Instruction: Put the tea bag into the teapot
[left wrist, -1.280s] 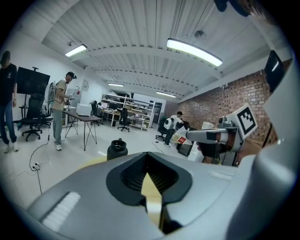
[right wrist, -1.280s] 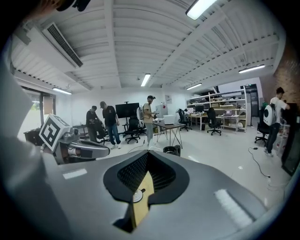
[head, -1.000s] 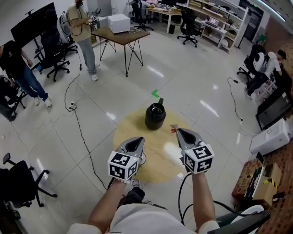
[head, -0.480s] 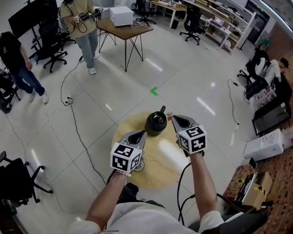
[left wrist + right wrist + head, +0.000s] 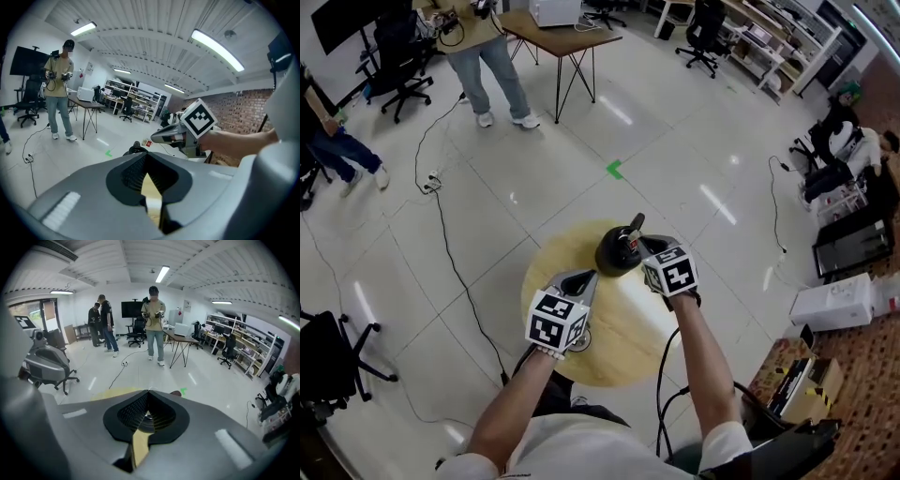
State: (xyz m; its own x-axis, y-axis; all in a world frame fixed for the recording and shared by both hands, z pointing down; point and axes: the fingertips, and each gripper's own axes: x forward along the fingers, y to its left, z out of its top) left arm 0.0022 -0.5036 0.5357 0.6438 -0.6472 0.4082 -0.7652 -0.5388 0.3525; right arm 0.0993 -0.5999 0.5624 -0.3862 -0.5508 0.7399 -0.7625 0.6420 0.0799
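A black teapot (image 5: pixel 615 253) with an open top stands at the far side of the round wooden table (image 5: pixel 619 328). My right gripper (image 5: pixel 632 246) reaches over the teapot's right rim, shut on the tea bag (image 5: pixel 147 142), whose small red and white tag shows at its tips in the left gripper view. In the right gripper view that gripper's jaws (image 5: pixel 149 391) meet at the tips. My left gripper (image 5: pixel 584 277) hovers over the table's near left, just short of the teapot, shut with nothing between its fingers. The teapot's dark top (image 5: pixel 136 149) peeks over the left jaws.
A small pale round thing (image 5: pixel 579 331) lies on the table, half hidden under the left gripper. A person (image 5: pixel 59 91) stands by a wooden desk (image 5: pixel 561 30) further off, others beyond. Cables (image 5: pixel 455 253) trail across the tiled floor; office chairs stand around.
The right gripper has moved forward and left from the table's right part to the teapot, taking the tea bag off the table. The left gripper has barely moved.
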